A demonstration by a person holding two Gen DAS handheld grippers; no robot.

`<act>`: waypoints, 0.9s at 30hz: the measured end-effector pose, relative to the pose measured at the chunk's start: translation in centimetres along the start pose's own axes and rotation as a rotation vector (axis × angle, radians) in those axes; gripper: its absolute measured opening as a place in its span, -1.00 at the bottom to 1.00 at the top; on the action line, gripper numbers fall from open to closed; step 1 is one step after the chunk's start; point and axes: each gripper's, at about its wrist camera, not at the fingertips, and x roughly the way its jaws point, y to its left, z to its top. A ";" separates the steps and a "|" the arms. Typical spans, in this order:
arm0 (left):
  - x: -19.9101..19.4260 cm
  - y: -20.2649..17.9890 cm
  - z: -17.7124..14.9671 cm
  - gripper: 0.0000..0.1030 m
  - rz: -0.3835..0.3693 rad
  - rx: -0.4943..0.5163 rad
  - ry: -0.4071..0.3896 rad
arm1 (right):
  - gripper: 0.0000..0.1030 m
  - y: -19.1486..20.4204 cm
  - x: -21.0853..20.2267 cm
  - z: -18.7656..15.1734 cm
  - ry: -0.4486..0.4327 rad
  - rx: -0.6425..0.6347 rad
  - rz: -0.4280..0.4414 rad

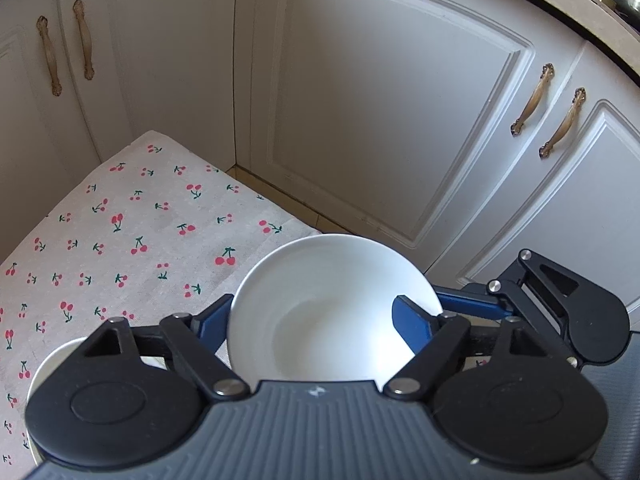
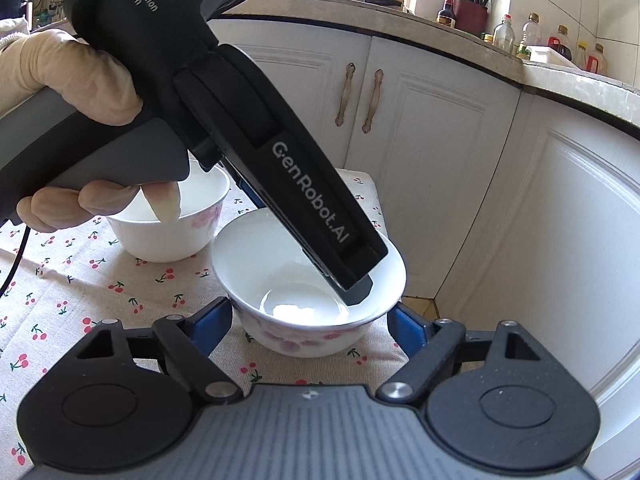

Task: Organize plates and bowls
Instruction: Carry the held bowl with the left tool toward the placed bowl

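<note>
Bowl organisation at an early stage. Two white bowls with pink floral walls stand on the counter, which is covered by a cherry-print cloth [image 2: 80, 280]. They are not yet nested. The front bowl [image 2: 280, 272] stands near the counter's right edge. The second bowl [image 2: 168, 236] stands just beside it, behind and to the left, with a narrow gap between them. No plates appear in either view, so judged from these views most of the task remains.

The left gripper [image 1: 312, 328], held by a gloved hand [image 2: 80, 76], slopes down into the front bowl and is closed on it. In the left wrist view one blue finger lies against the bowl's outer wall at the left. The other finger overlaps the rim at the right. In the right wrist view one of its fingertips reaches down inside the bowl, close to the far wall.

The right gripper [image 2: 310, 326] straddles the same bowl low on its body, with one blue finger just beside each flank. Whether its pads press on the wall cannot be told.

The bowl's base appears to rest on the cloth. Lifting it into the second bowl seems the likely step.
</note>
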 end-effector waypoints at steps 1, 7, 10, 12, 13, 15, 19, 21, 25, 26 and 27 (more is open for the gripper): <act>0.0 0.0 0.0 0.61 0.000 0.000 0.001 | 0.71 0.0 0.0 0.0 0.001 0.001 0.001; 0.0 -0.1 0.0 0.60 0.004 0.008 0.005 | 0.71 -0.3 -0.2 0.2 0.002 0.022 0.010; 0.0 -0.1 0.0 0.60 0.003 0.009 0.006 | 0.71 -0.5 -0.1 0.3 0.005 0.026 0.012; -0.1 -0.1 0.0 0.60 0.002 0.008 0.007 | 0.71 -0.5 -0.2 0.3 0.007 0.026 0.013; -0.1 -0.1 0.0 0.60 0.002 0.009 0.008 | 0.71 -0.5 -0.2 0.4 0.007 0.023 0.012; -0.2 -0.2 0.0 0.60 0.001 0.009 0.011 | 0.71 -0.4 -0.2 0.4 0.010 0.019 0.012; -0.5 -0.3 -0.3 0.59 0.002 0.011 0.017 | 0.71 -0.1 -0.5 0.4 0.017 0.012 0.016; -0.9 -0.5 -0.5 0.59 0.001 0.009 0.018 | 0.71 0.0 -0.8 0.4 0.020 0.011 0.019; -1.9 -1.0 -1.0 0.59 0.002 0.017 0.020 | 0.71 0.4 -1.6 0.4 0.021 0.005 0.028; -2.2 -1.2 -1.1 0.59 0.001 0.018 0.019 | 0.71 0.5 -1.9 0.4 0.020 0.005 0.030; -2.5 -1.3 -1.3 0.59 0.000 0.018 0.017 | 0.71 0.5 -2.2 0.4 0.019 0.004 0.032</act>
